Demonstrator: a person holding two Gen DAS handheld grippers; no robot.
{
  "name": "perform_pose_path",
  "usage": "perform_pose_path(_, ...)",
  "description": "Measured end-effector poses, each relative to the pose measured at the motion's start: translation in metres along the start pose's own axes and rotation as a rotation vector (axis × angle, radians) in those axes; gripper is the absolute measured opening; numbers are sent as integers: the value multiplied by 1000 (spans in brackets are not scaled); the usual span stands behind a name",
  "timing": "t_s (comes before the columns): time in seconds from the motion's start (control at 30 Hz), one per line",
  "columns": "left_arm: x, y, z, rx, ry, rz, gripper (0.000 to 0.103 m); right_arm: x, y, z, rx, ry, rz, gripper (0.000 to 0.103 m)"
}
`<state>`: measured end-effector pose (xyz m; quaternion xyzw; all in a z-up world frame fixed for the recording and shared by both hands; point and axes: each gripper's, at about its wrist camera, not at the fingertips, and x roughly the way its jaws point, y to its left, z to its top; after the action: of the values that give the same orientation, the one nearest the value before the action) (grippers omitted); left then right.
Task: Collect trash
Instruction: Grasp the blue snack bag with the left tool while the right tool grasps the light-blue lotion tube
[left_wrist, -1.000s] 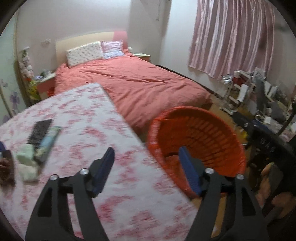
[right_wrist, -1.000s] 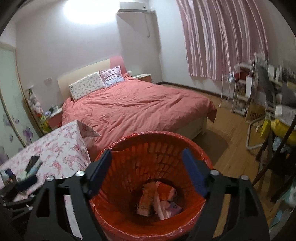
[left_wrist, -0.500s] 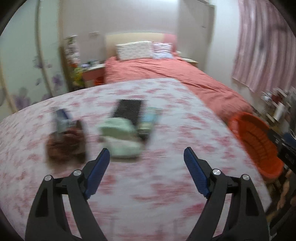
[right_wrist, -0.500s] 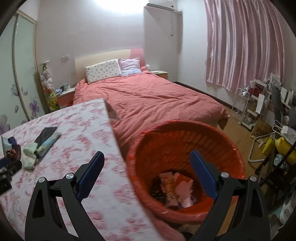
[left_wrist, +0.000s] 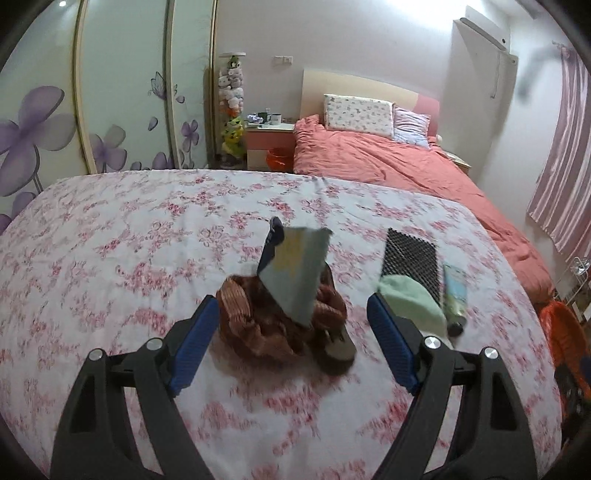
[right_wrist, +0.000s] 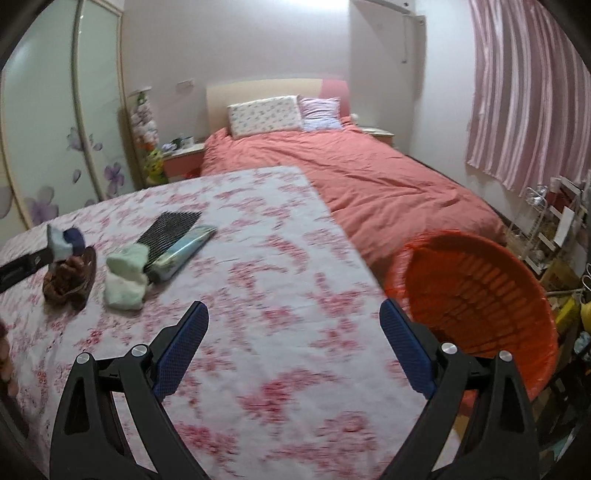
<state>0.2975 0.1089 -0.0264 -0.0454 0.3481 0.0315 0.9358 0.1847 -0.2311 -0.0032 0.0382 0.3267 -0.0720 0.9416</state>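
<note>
On the flowered tablecloth (left_wrist: 110, 258) lies a crumpled brown wrapper (left_wrist: 258, 328) with a grey-blue packet (left_wrist: 295, 269) standing up out of it. My left gripper (left_wrist: 291, 314) is open with this pile between its fingers, and the pads do not touch it. To the right lie a pale green tissue wad (left_wrist: 410, 299), a black mesh pad (left_wrist: 410, 258) and a tube (left_wrist: 454, 291). My right gripper (right_wrist: 293, 314) hangs open over bare cloth (right_wrist: 277, 229) with nothing in it. The same pile (right_wrist: 70, 277) and tissue wad (right_wrist: 125, 273) lie to its far left. The orange basket (right_wrist: 480, 295) stands off the table's right edge.
A bed with a red cover (right_wrist: 369, 177) lies beyond the table, with a nightstand (left_wrist: 269, 136) at its head. Flowered wardrobe doors (left_wrist: 110, 103) fill the left wall. A pink curtain (right_wrist: 524, 103) and cluttered shelves (right_wrist: 554, 229) are on the right. A small orange bin (left_wrist: 279, 158) stands by the nightstand.
The left gripper swung left from the basket to the table and now straddles the brown wrapper pile. The right gripper moved left from above the basket to over the tablecloth. Both jaws widened a little.
</note>
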Motion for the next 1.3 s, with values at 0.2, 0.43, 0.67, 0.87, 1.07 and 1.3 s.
perform_pose_path(0.2, 36, -2, 16, 11, 58, 12, 65, 11, 19, -4, -25, 29, 24, 93)
perform_pose_path(0.43, 55, 16, 20, -49, 104, -24, 40, 18, 19, -7, -15, 53, 42, 93)
perform_pose_path(0.67, 40, 34, 20, -57, 62, -52, 22, 22, 29, -7, -19, 66, 64, 93)
perform_pose_path(0.87, 17, 50, 17, -62, 19, -38, 22, 24, 45, -2, -39, 60, 85, 93)
perform_pose_path(1.07, -8, 68, 11, -58, -14, -11, 22, 34, 58, 16, -7, 51, 113, 93)
perform_pose_path(1.3, -28, 83, 1, -47, -46, 12, 22, 53, 78, 33, 33, 66, 134, 76)
